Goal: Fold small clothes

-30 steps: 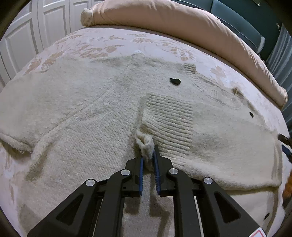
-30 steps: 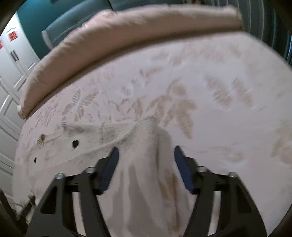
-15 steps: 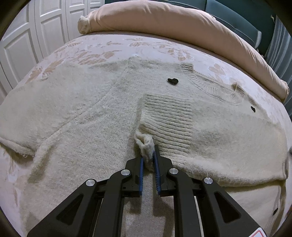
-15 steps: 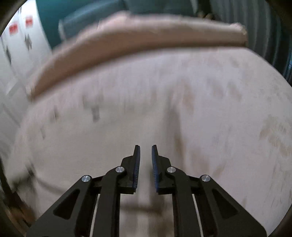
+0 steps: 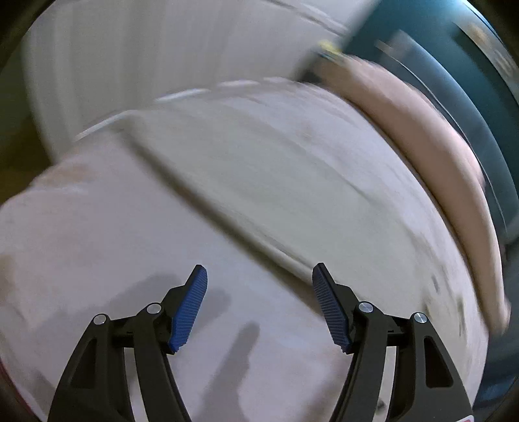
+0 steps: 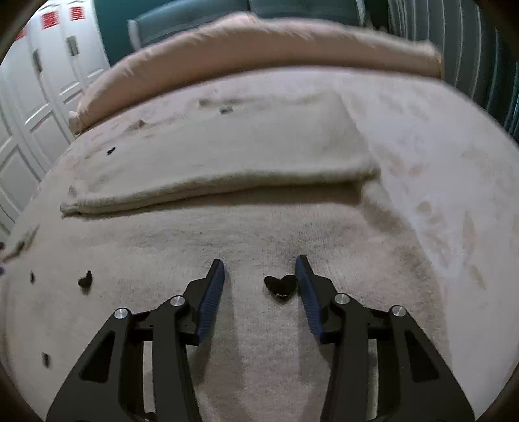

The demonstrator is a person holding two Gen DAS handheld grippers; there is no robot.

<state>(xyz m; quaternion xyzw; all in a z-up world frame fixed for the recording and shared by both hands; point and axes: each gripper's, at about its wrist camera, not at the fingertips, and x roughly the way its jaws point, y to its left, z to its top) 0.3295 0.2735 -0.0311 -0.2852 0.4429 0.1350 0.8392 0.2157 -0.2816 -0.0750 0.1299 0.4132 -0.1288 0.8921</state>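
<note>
A cream knitted sweater [image 6: 227, 233] with black heart buttons lies flat on the bed, one part folded [image 6: 227, 155] across its upper half. My right gripper [image 6: 260, 258] hovers low over the sweater's body. Its jaws are opening and grip nothing; a heart button [image 6: 281, 285] lies on the knit below, close to the right finger. The left wrist view is blurred by motion. There my left gripper [image 5: 259, 266] has its jaws opening with nothing between them, over the pale bedspread [image 5: 97, 243] beside the sweater's edge [image 5: 266, 194].
A long peach bolster [image 6: 259, 45] runs along the head of the bed, in front of a teal headboard [image 6: 194, 16]. White wardrobe doors [image 6: 32, 97] stand beyond the bed's left side. Flowered bedspread [image 6: 454, 211] lies bare to the right of the sweater.
My left gripper let go of the sleeve cuff, opened and swung off sideways, rolling as it went. My right gripper, shut half a second ago, now stands open over the sweater's body.
</note>
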